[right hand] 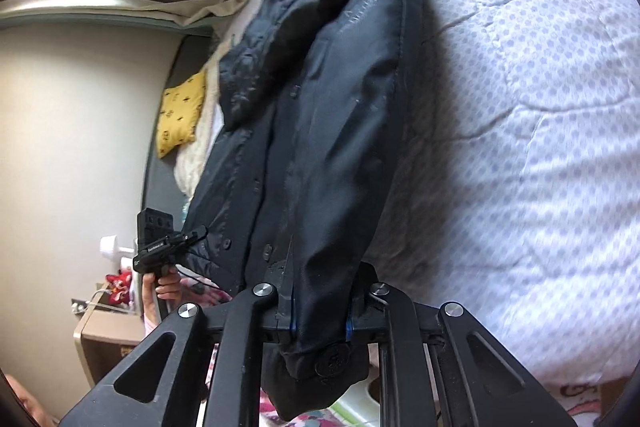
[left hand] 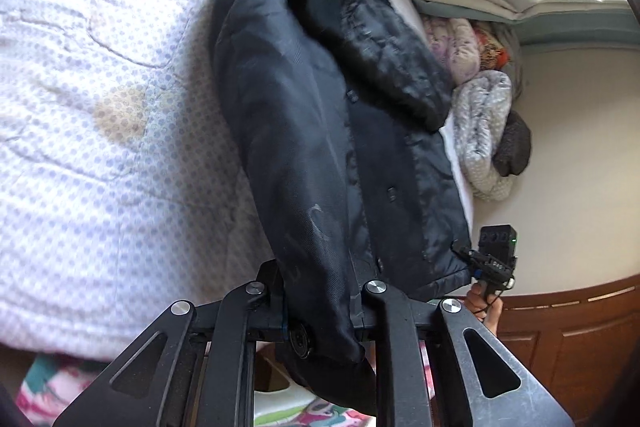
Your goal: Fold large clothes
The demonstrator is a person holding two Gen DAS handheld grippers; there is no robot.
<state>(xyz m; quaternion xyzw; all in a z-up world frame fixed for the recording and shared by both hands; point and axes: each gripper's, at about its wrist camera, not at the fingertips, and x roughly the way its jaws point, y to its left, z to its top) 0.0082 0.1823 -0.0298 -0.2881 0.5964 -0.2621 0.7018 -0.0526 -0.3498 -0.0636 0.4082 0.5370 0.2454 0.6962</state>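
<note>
A dark navy jacket [left hand: 320,107] lies lengthwise on the bed, its buttoned front facing up and its collar end far from me. My left gripper [left hand: 320,323] is shut on one sleeve cuff, which hangs over the bed's near edge. My right gripper [right hand: 320,319] is shut on the other sleeve cuff of the same jacket [right hand: 312,115]. Each gripper shows in the other's view, beside the jacket's hem: the right gripper [left hand: 494,259] and the left gripper [right hand: 160,247].
The bed carries a white quilt with blue dots [left hand: 100,107]. Bundled clothes [left hand: 480,115] lie beside the jacket. A yellow pillow [right hand: 180,115] leans by the wall. Wooden furniture [left hand: 568,339] stands past the bed's edge. A patterned floor mat [right hand: 312,415] lies below.
</note>
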